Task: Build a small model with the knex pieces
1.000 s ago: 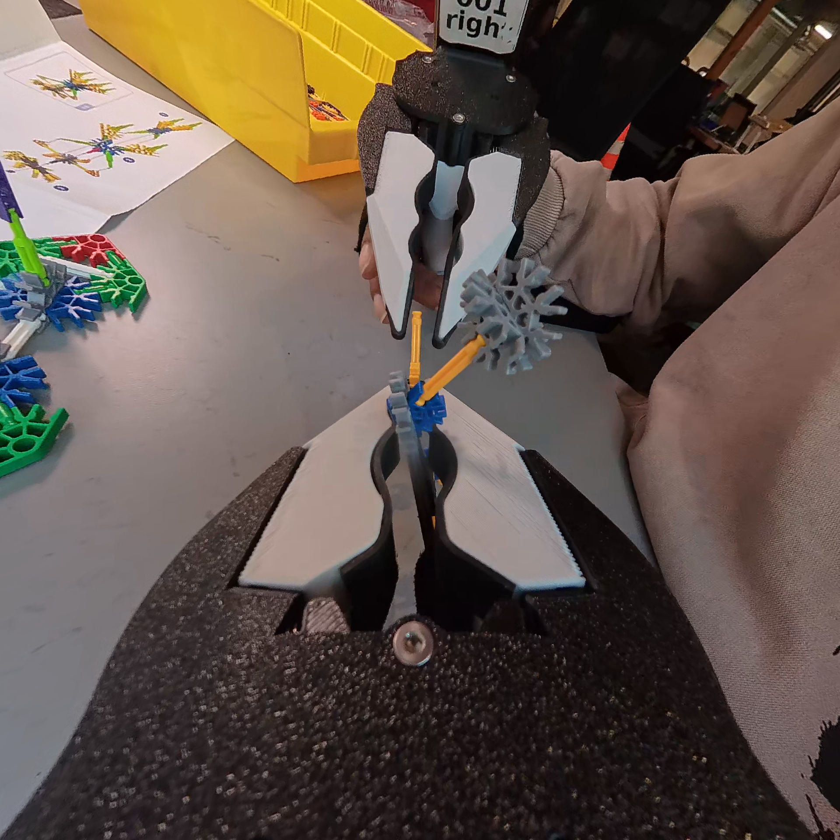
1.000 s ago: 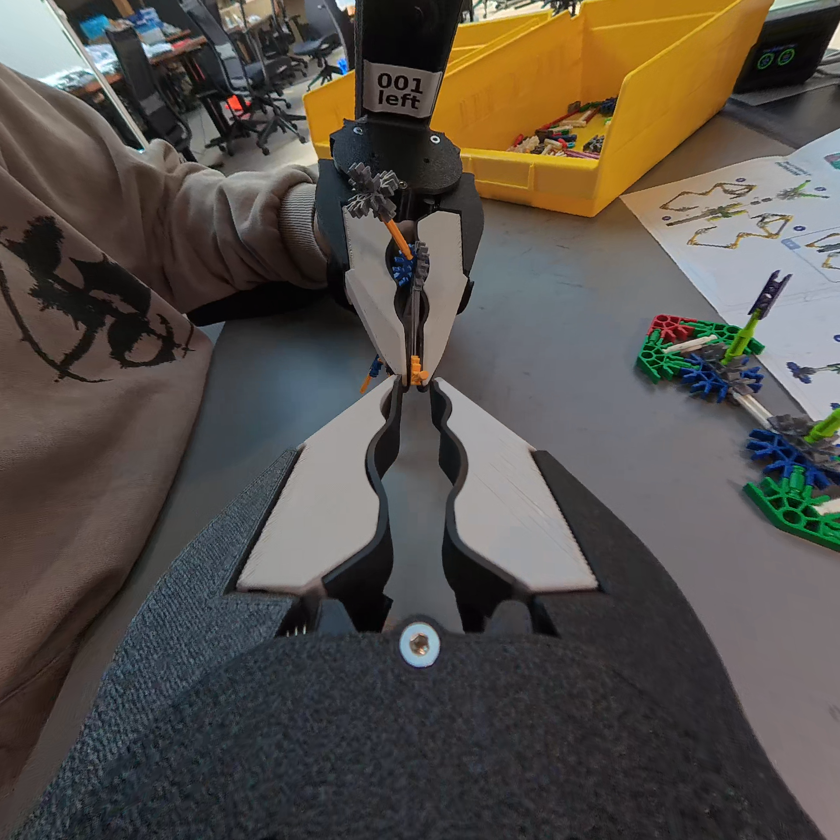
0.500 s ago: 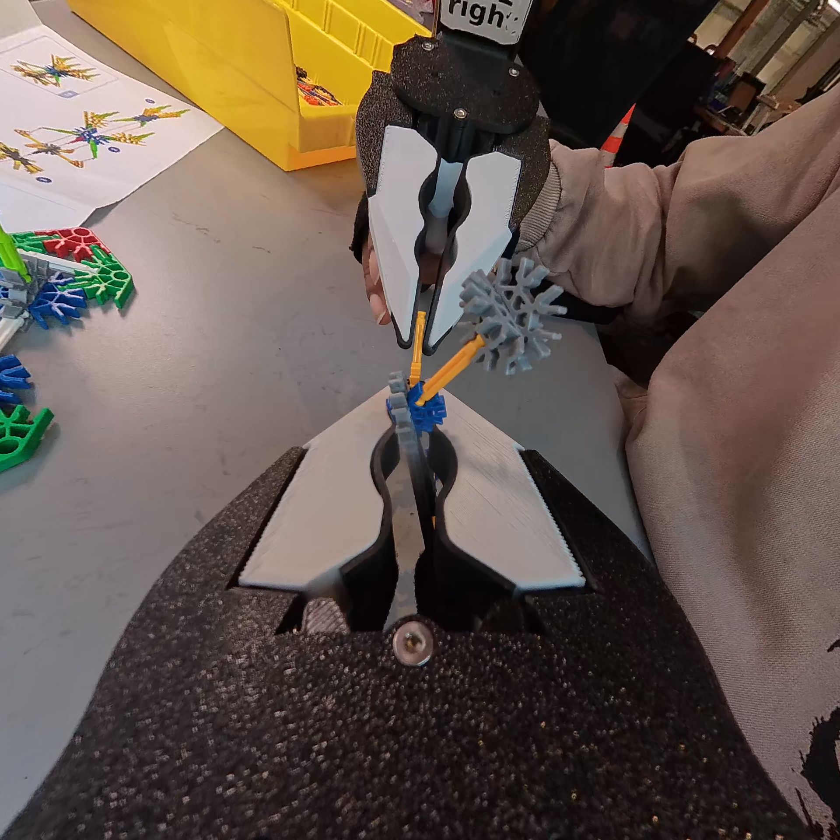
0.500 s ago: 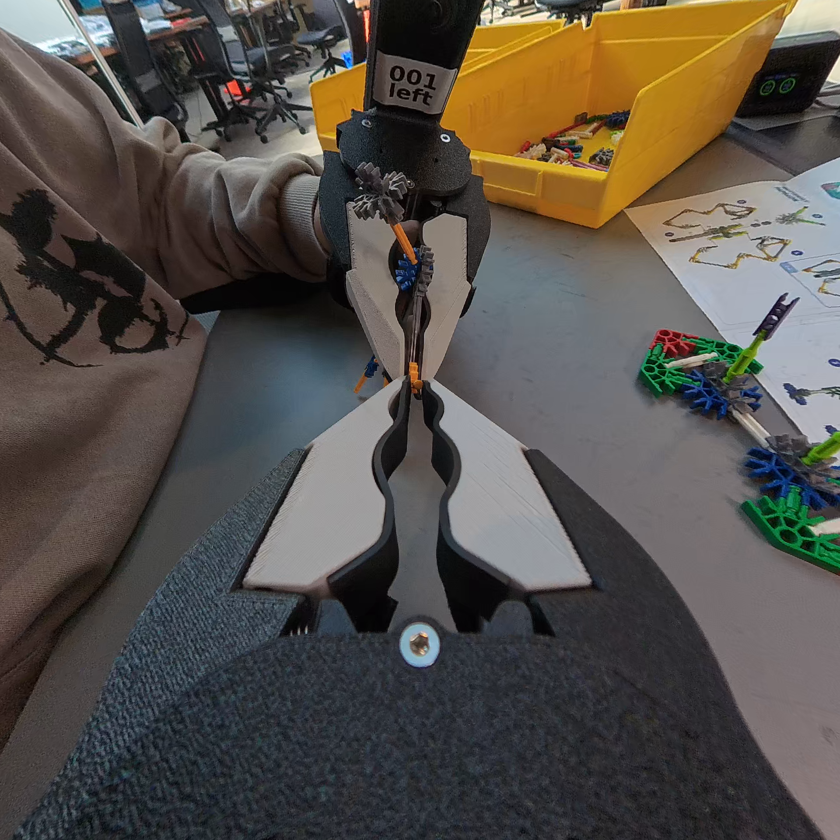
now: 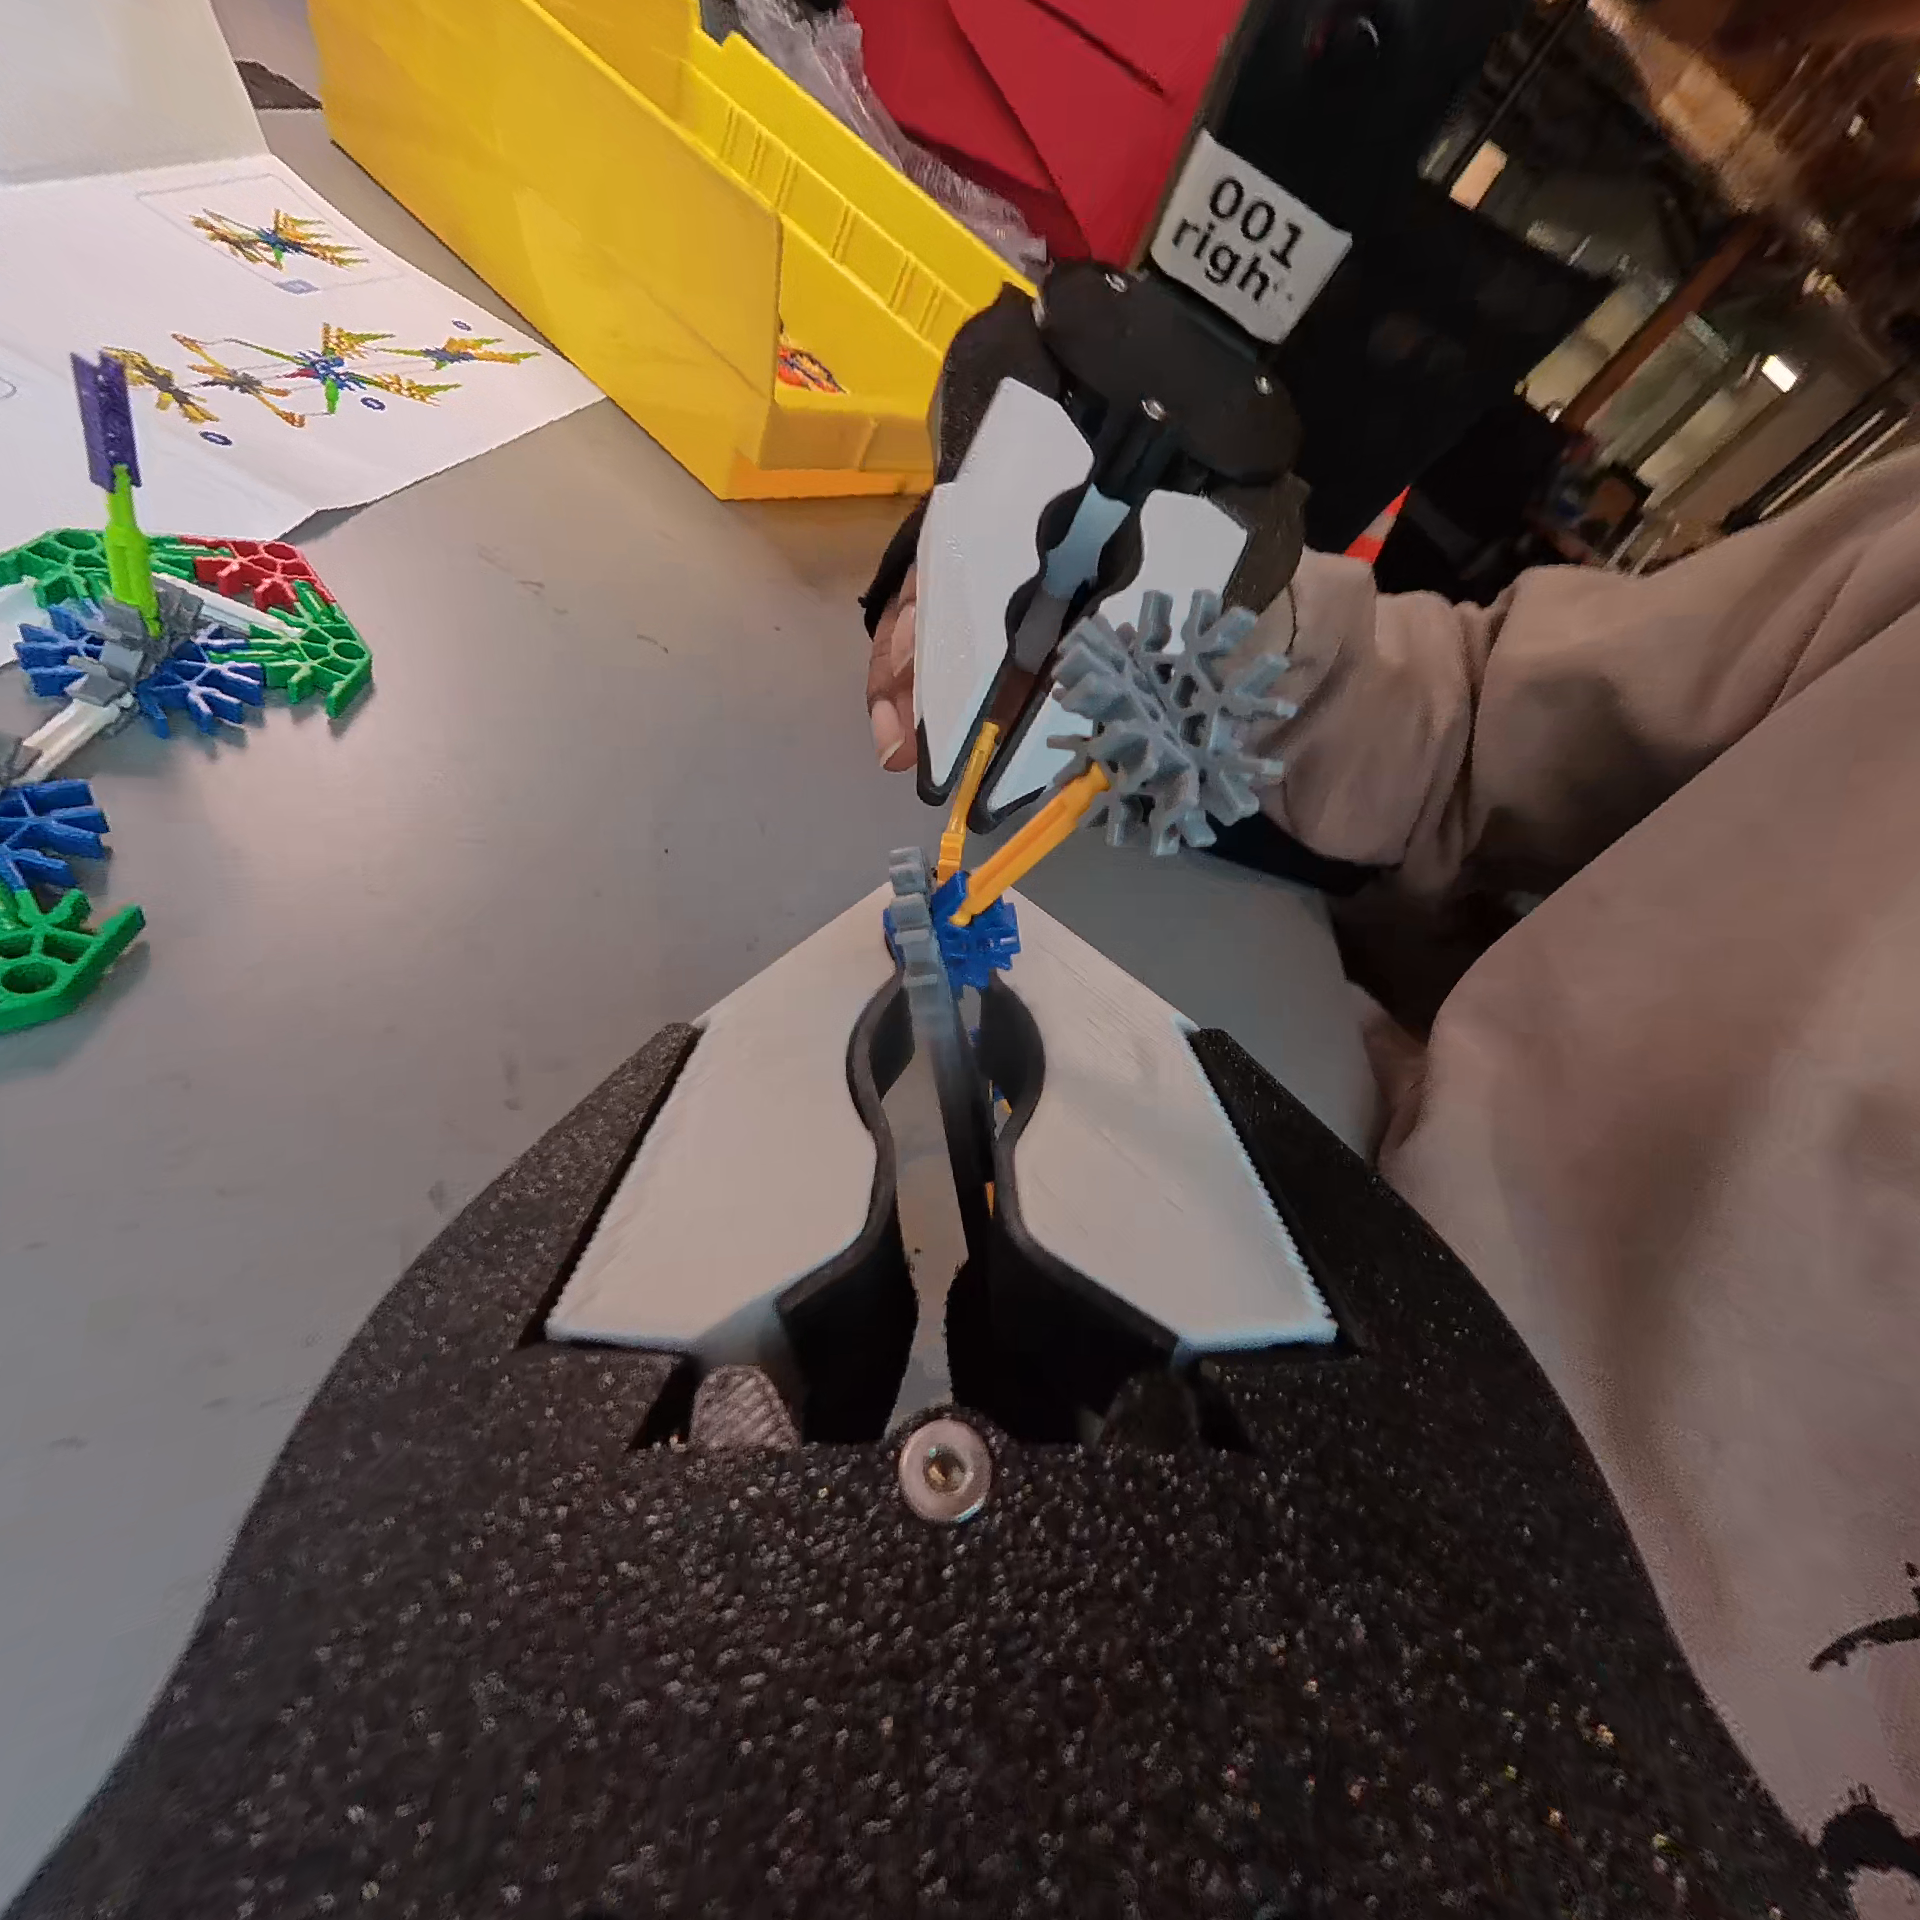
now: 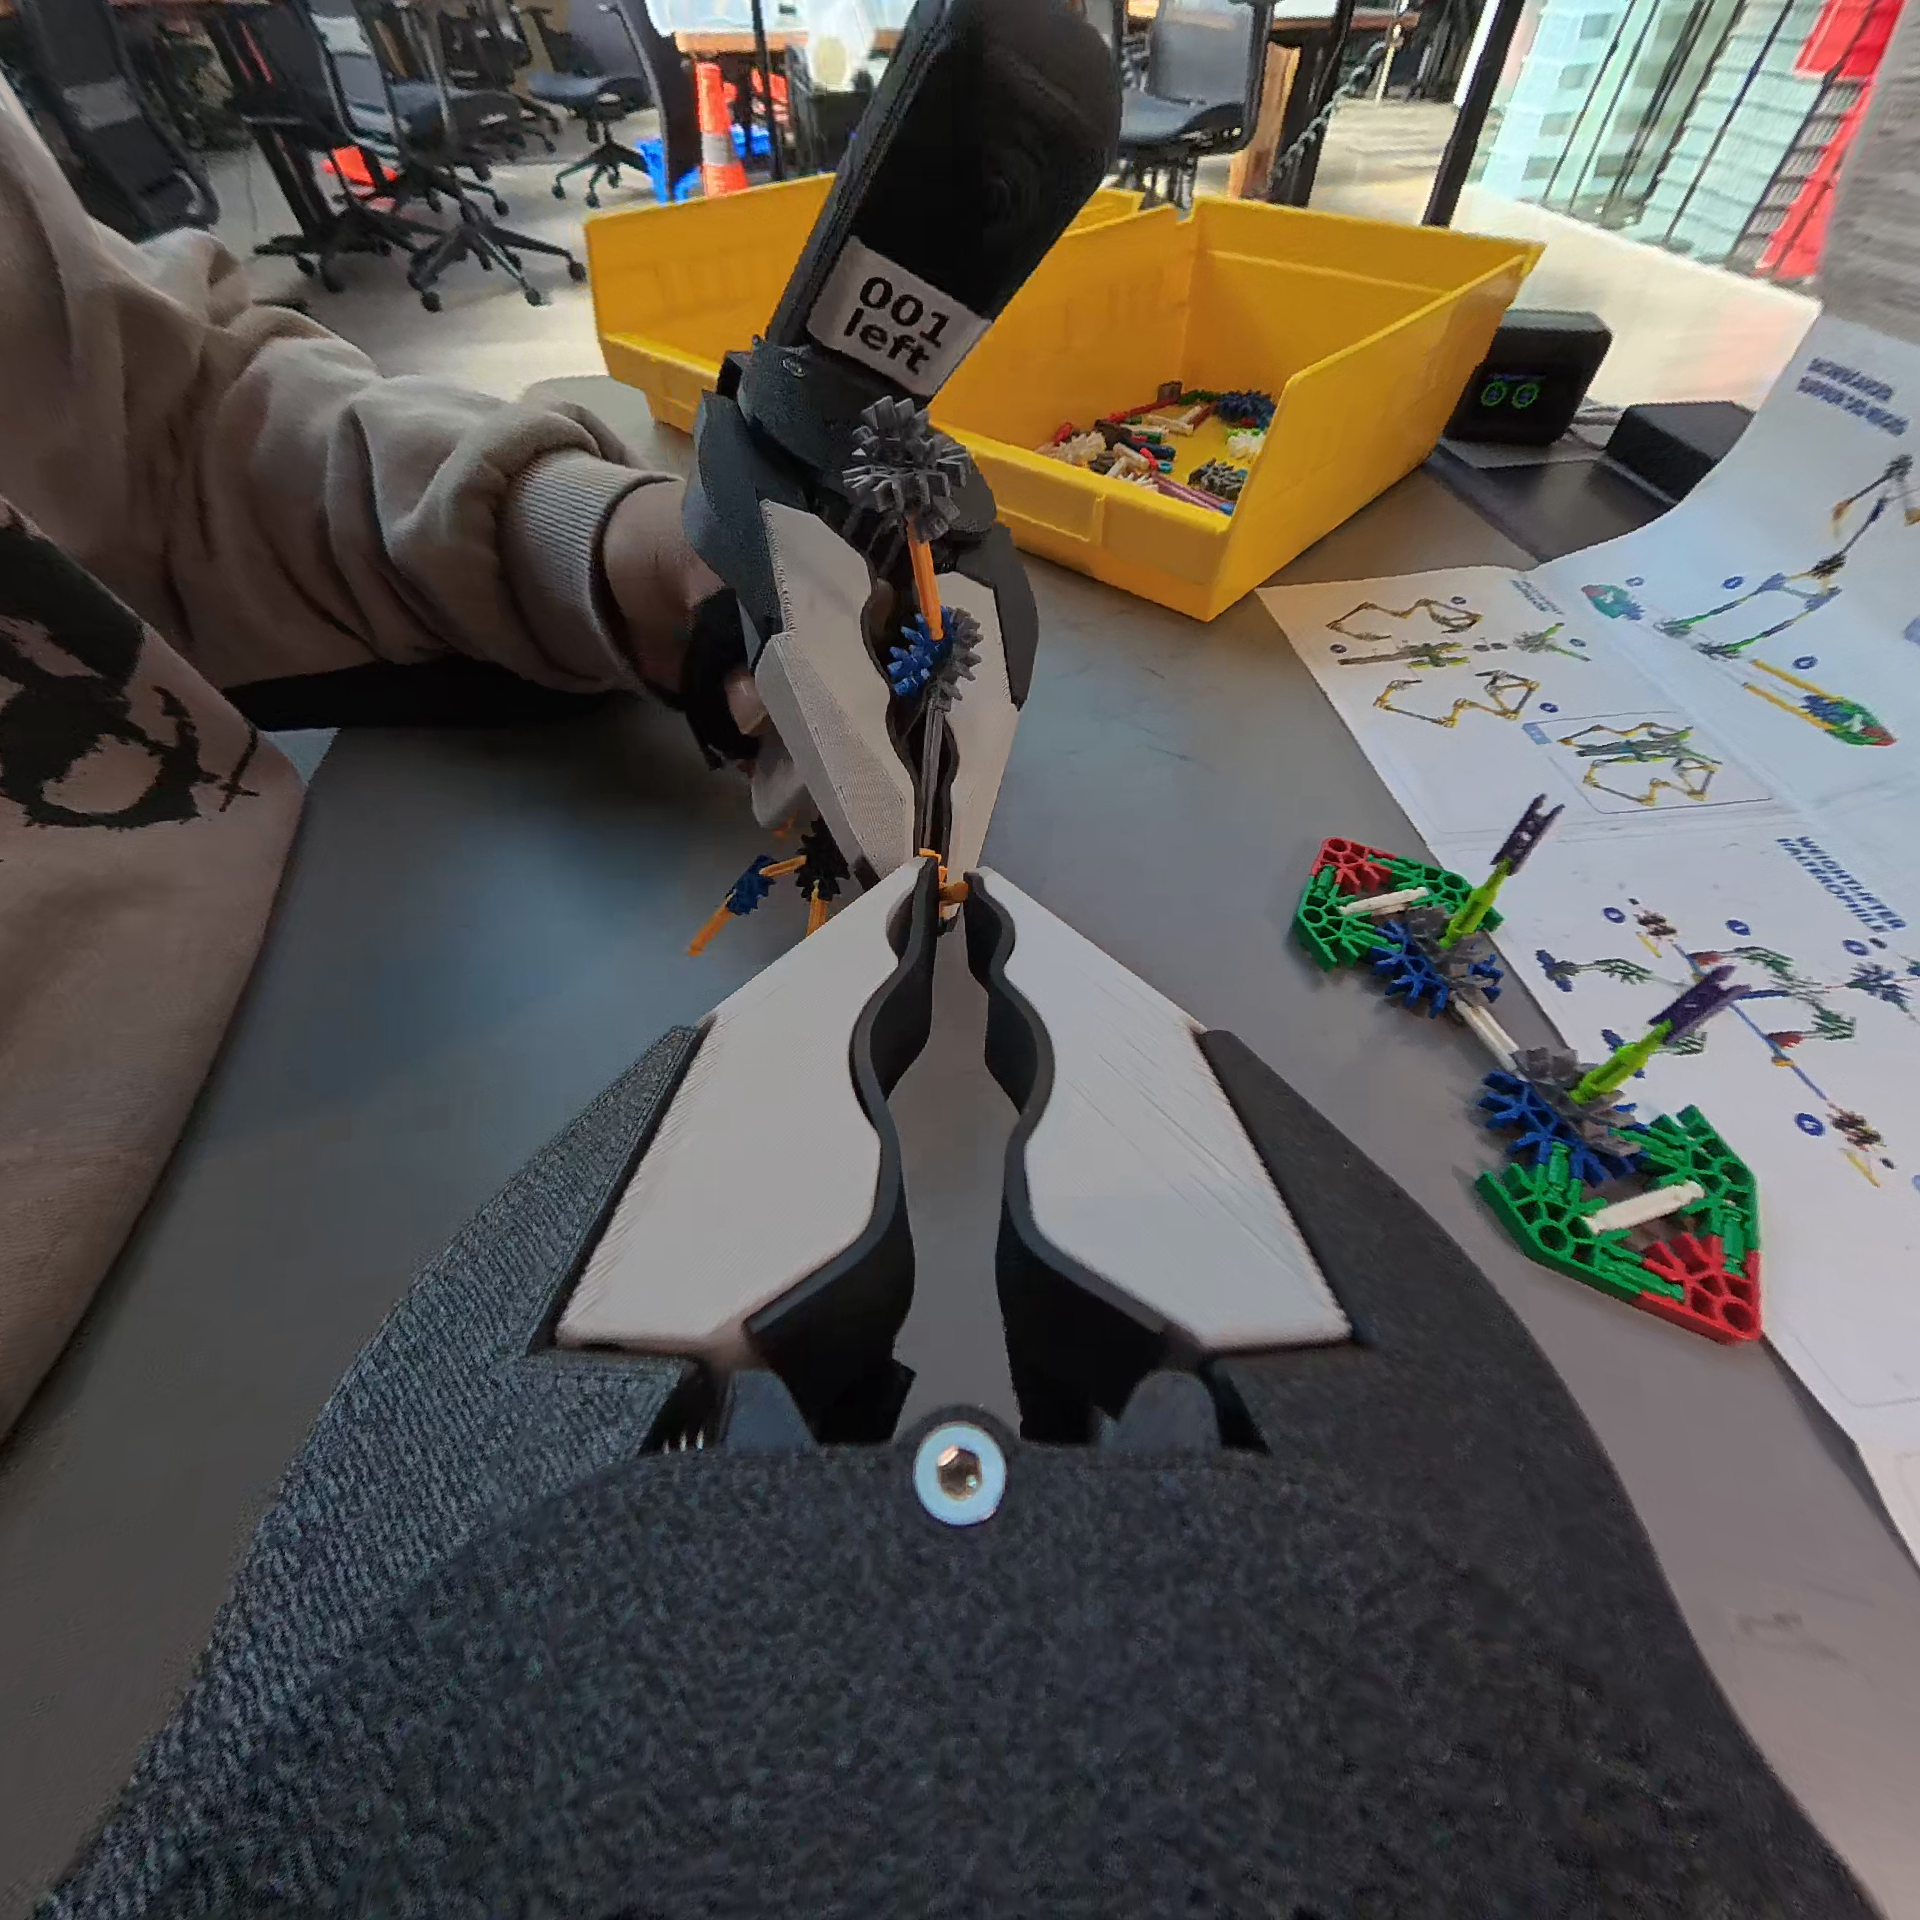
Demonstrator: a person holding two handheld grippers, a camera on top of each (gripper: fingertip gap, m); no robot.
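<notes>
Left gripper [image 5: 940, 940] is clenched on a small toy assembly: a flat grey connector [image 5: 914, 914] edge-on between its jaws, with a blue snowflake connector [image 5: 977, 930] clipped beside it at the tips. Gripping the flat piece edge-on looks meant to keep the assembly stiff and the rod ends facing out. Two orange rods rise from the blue hub; one orange rod [image 5: 1034, 831] carries a grey snowflake connector [image 5: 1169, 722] at its far end. Right gripper [image 6: 943, 883], tip to tip with the left one, is pinched on the end of the other orange rod [image 5: 961, 784], jaws nearly together. Both are held above the grey table [image 5: 468, 831]. Left of centre in the left wrist view lie the green and blue built model [image 5: 187, 644] and an instruction sheet [image 5: 208, 343], with a yellow bin [image 5: 623, 239] farther back holding loose parts.
</notes>
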